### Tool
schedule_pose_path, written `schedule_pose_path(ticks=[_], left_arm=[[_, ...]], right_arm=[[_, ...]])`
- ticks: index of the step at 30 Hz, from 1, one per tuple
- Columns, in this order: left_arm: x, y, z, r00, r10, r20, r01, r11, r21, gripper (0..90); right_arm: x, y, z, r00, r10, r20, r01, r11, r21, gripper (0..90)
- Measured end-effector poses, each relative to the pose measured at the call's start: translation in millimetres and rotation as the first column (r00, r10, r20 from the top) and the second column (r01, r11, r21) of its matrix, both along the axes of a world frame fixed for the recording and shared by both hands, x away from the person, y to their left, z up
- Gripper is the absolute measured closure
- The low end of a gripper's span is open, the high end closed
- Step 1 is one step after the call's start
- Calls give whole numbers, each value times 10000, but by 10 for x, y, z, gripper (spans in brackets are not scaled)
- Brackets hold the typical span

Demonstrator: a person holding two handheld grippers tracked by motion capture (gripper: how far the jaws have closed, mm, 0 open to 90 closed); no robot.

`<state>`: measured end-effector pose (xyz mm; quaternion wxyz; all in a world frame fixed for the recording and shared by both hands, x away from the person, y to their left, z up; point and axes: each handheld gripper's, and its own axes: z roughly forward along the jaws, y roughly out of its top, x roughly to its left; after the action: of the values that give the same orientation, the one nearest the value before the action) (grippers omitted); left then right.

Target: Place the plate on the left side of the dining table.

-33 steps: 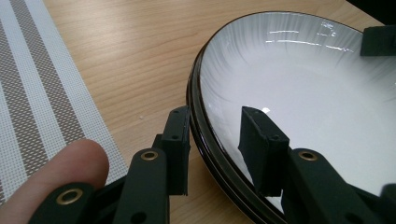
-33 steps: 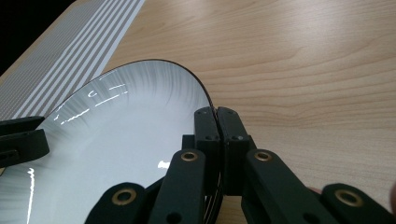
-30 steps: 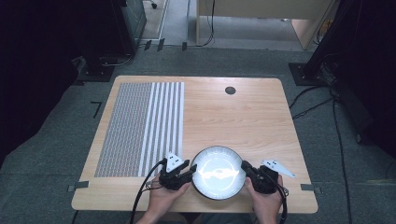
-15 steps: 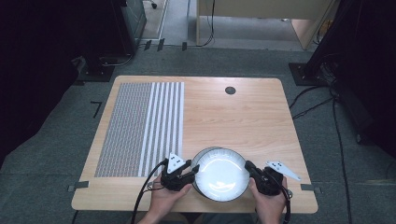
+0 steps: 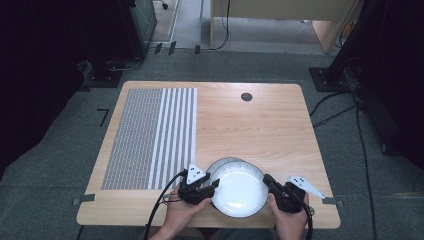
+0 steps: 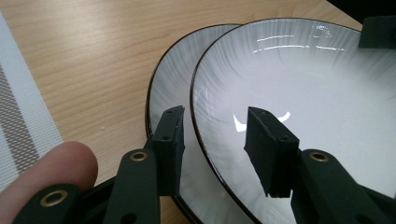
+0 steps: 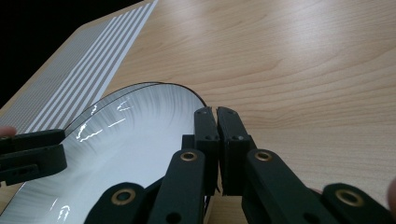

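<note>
Two white plates with dark rims lie stacked near the table's front edge. The top plate [image 5: 239, 190] [image 6: 317, 93] [image 7: 130, 140] sits shifted toward the person and raised off the lower plate [image 5: 223, 162] [image 6: 170, 88], whose far-left rim shows. My left gripper [image 5: 214, 184] [image 6: 212, 121] is open, its jaws straddling the top plate's left rim, one above the lower plate and one over the top plate's face. At the top plate's right rim my right gripper [image 5: 267, 179] [image 7: 216, 112] has its jaws pressed together on the edge. Both are held by the person's hands.
A grey and white striped mat [image 5: 150, 137] covers the left part of the wooden table [image 5: 260, 135]. A small black round grommet [image 5: 246, 97] sits near the far edge. Cables trail off the front edge by the left hand.
The top plate has shifted toward the person and slightly right, uncovering the lower plate's far rim. Both grippers moved with it and stay at its sides.
</note>
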<state>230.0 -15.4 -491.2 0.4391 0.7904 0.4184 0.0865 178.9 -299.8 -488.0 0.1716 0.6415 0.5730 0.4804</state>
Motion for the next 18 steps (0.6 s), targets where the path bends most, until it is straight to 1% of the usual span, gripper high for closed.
schedule_pose_path(ticks=[2, 3, 6, 8, 12, 15, 18], left_arm=[[16, -21, -18, 9998, -122, -173, 123, 9999, 51, 572], [16, -28, -24, 9999, -115, -120, 116, 9999, 99, 570], [28, -43, -33, 9997, -117, -219, 119, 9999, 91, 568], [33, -49, -39, 9997, -119, -220, 121, 9999, 94, 568], [38, -60, -48, 9998, -115, -191, 117, 9999, 126, 566], [40, -70, -49, 9998, -124, -157, 127, 9997, 191, 563], [49, -75, -51, 9997, -153, -182, 157, 9997, 203, 558]], right_arm=[[-6, -11, -10, 10000, 69, -38, -69, 9999, 145, 877], [-10, -16, -15, 9999, 113, -55, -112, 9997, 210, 870], [-25, -38, -32, 9998, 132, -125, -127, 9991, 409, 816], [-45, -52, -35, 10000, 55, -77, -51, 9991, 420, 782], [-77, -55, -24, 9999, 49, -152, -42, 9988, 497, 726], [-92, -21, -31, 9989, 30, -459, -14, 9994, 352, 696], [-124, 18, -42, 9961, 146, -868, -99, 9985, 542, 679]])
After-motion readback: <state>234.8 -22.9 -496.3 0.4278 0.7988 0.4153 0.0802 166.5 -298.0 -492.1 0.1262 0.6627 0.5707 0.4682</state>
